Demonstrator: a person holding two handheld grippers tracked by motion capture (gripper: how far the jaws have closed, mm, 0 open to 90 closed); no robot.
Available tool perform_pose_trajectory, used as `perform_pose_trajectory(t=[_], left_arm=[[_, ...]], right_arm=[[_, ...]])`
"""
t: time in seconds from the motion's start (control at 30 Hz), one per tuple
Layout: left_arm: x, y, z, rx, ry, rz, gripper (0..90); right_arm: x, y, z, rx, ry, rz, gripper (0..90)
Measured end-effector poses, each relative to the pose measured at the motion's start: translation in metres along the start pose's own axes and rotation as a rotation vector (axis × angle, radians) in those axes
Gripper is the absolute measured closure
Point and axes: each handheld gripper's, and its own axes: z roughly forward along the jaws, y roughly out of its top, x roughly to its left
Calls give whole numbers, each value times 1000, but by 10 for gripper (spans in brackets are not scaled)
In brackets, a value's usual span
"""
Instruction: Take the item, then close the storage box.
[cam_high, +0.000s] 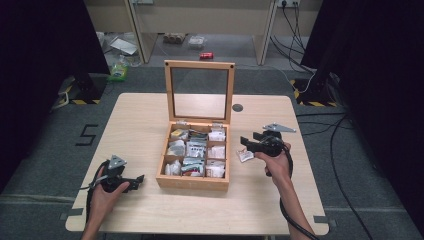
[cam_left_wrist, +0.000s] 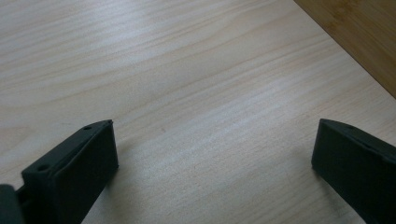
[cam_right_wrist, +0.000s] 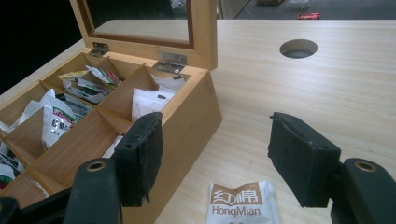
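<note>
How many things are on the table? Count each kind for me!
Wooden box with its glass lid up: 1
Loose packet lying on the table beside the box: 1
Grippers, both open: 2, the left gripper and the right gripper
Total: 4
The small packets inside the box are too many and too small to count.

Light wood bench (cam_high: 150, 120), centre of the high view, round cable hole (cam_high: 237, 107) upper right of centre. On it: open wooden compartment box (cam_high: 192, 181) mid-frame, glass lid up; white HongMian sachet (cam_high: 245, 156) flat just right of the box.
</note>
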Motion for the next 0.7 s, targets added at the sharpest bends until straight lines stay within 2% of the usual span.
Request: perform_pose_trajectory(t=[0.53,0.7], left_arm=[[0,0,0,0,0,-1,0],[0,0,0,0,0,0,0]], right_arm=[[9,8,10,-5,23,-27,353],[13,13,20,-15,36,-42,353]])
